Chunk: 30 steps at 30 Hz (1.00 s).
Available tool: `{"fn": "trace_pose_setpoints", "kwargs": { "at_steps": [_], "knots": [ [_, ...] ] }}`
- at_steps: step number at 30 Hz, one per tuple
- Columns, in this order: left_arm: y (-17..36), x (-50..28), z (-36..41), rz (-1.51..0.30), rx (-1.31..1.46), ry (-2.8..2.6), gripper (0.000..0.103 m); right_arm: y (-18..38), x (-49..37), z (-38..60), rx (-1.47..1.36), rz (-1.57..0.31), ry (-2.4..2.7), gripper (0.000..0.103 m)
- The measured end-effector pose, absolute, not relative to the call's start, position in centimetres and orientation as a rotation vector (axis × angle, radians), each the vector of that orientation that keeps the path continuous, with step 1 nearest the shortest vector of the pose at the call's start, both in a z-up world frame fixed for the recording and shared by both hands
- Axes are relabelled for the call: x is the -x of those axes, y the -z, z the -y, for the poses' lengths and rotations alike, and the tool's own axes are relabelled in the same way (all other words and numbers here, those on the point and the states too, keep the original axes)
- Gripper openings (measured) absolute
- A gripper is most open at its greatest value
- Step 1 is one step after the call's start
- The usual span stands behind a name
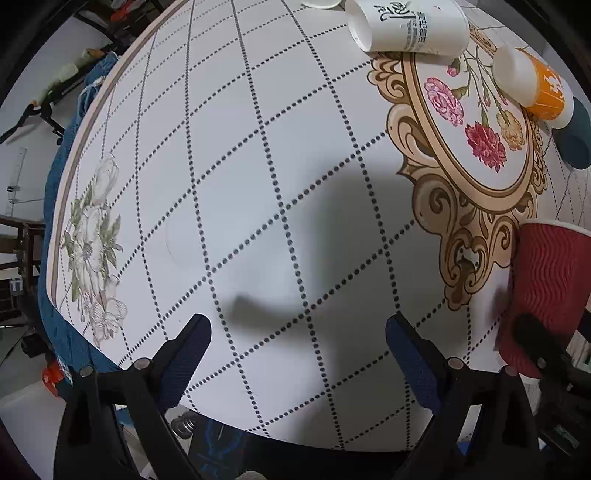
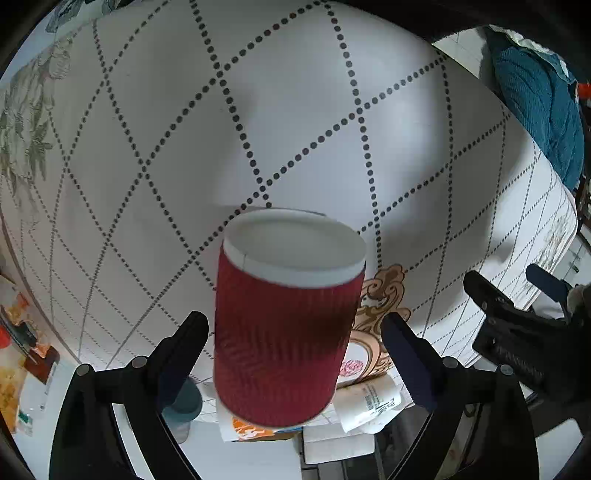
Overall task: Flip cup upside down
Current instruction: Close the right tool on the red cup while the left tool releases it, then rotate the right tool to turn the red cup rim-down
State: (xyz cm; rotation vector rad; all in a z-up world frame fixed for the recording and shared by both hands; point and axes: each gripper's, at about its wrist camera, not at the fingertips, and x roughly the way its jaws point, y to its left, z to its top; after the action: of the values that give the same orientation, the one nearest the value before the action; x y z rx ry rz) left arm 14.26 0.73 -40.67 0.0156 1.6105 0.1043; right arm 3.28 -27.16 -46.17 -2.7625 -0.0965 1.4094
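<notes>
1. Red ribbed paper cup [image 2: 284,332] sits between the 2 fingers of the right gripper [image 2: 295,332], with its white flat bottom facing away from the camera toward the tablecloth [image 2: 295,110].
2. Right gripper's jaws stand wide; there is a visible gap between each finger and the cup wall, and I cannot tell whether either finger touches it.
3. In the left wrist view the same cup [image 1: 546,295] shows at the right edge, over the near edge of the table, with a dark finger of the right gripper [image 1: 535,343] crossing its lower side.
4. Left gripper [image 1: 295,332] hangs over the dotted grid cloth [image 1: 258,184] with its jaws spread wide and nothing between them; its shadow falls on the cloth just ahead.
5. At the far side, a white cup with black lettering [image 1: 410,26] lies on its side.
6. An orange and white cup [image 1: 532,85] lies tipped near it, beside the oval flower print [image 1: 476,125].
7. A dark teal round object [image 1: 574,136] touches the orange cup's end at the picture's right edge.
</notes>
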Motion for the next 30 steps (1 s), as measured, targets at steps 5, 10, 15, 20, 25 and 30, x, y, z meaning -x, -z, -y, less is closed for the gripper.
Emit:
{"fn": "trace_pose_setpoints", "kwargs": {
  "at_steps": [5, 10, 15, 20, 25, 30],
  "knots": [
    [41.4, -13.8, -1.3, -1.625, -0.013, -0.11, 0.097, 48.0, -4.5, 26.2, 2.762, 0.1, -1.35, 0.078],
    [41.4, -13.5, -1.7, -1.618, -0.021, -0.12, 0.097, 48.7, -5.2, 24.9, 2.729, 0.048, -1.336, 0.076],
    [41.3, -13.4, -2.3, -1.613, -0.026, -0.127, 0.097, 48.4, -4.5, 22.7, 2.675, -0.026, -1.309, 0.076],
    [41.0, -13.6, -2.7, -1.613, -0.028, -0.128, 0.097, 47.6, -5.5, 18.9, 2.559, -0.227, -1.225, 0.076],
    [40.3, -14.6, -2.5, -1.609, -0.039, -0.126, 0.097, 46.6, -7.5, 15.5, 2.404, -0.537, -1.151, 0.076],
    [39.4, -15.7, -1.8, -1.599, -0.07, -0.117, 0.097, 46.0, -9.7, 13.8, 2.206, -0.854, -1.084, 0.076]
  ]
}}
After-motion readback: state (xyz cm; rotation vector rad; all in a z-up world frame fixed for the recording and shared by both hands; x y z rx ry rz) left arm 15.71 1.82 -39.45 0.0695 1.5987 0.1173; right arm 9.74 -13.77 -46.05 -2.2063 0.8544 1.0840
